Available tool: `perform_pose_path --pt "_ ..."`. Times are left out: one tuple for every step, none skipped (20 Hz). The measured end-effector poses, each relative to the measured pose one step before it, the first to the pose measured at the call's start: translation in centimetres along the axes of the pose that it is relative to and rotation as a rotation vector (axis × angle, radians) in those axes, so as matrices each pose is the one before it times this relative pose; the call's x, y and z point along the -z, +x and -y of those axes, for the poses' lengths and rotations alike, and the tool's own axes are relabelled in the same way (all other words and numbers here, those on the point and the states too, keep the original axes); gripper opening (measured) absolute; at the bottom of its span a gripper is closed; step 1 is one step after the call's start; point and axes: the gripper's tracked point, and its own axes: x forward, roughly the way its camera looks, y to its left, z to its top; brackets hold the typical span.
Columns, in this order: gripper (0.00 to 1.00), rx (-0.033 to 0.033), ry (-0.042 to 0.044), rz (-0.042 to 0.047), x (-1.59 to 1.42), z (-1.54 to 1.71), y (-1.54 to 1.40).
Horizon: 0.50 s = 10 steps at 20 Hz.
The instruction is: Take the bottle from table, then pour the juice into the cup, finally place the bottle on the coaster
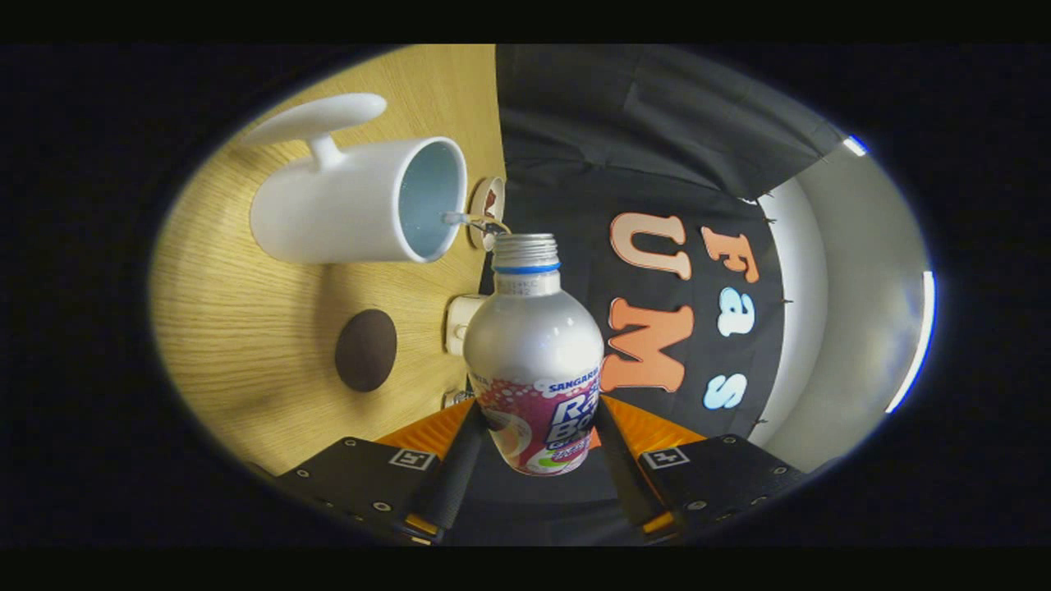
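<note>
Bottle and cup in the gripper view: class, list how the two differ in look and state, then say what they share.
The bottle is silver with a printed label and a narrow threaded neck; the cup is plain white with a wide mouth and a handle. The bottle is clamped between the gripper's fingers, lifted off the wooden table; the cup rests on that table. Shared: both are open-topped, and the bottle's mouth sits close to the cup's rim.

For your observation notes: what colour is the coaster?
Dark brown coaster, gripper view.
</note>
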Motion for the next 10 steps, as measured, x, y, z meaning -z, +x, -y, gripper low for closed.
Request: perform_pose_path --pt "0.76 -0.00142 -0.00426 -0.00321 0.166 -0.122 -0.092" --pt "0.76 -0.00135 -0.00579 -0.00054 0.187 -0.07 0.029" --pt "0.76 0.00013 -0.00542 0.0 -0.01 0.006 -0.075" --pt "0.76 -0.00007 -0.0028 0.00166 0.032 -0.02 0.012" --pt "0.76 0.00072 -0.00143 0.00128 -0.024 0.001 -0.038" --pt "0.76 -0.00098 0.00027 0.00334 -0.013 0.03 0.075" --pt "0.76 -0.00077 -0.00014 0.00156 -0.027 0.024 -0.091" --pt "0.76 -0.00004 -0.00326 0.00164 0.038 0.045 0.031" --pt "0.76 0.00287 -0.00674 0.00332 -0.027 0.113 -0.039" --pt "0.76 0.00498 -0.00655 0.00202 -0.006 0.094 0.039"
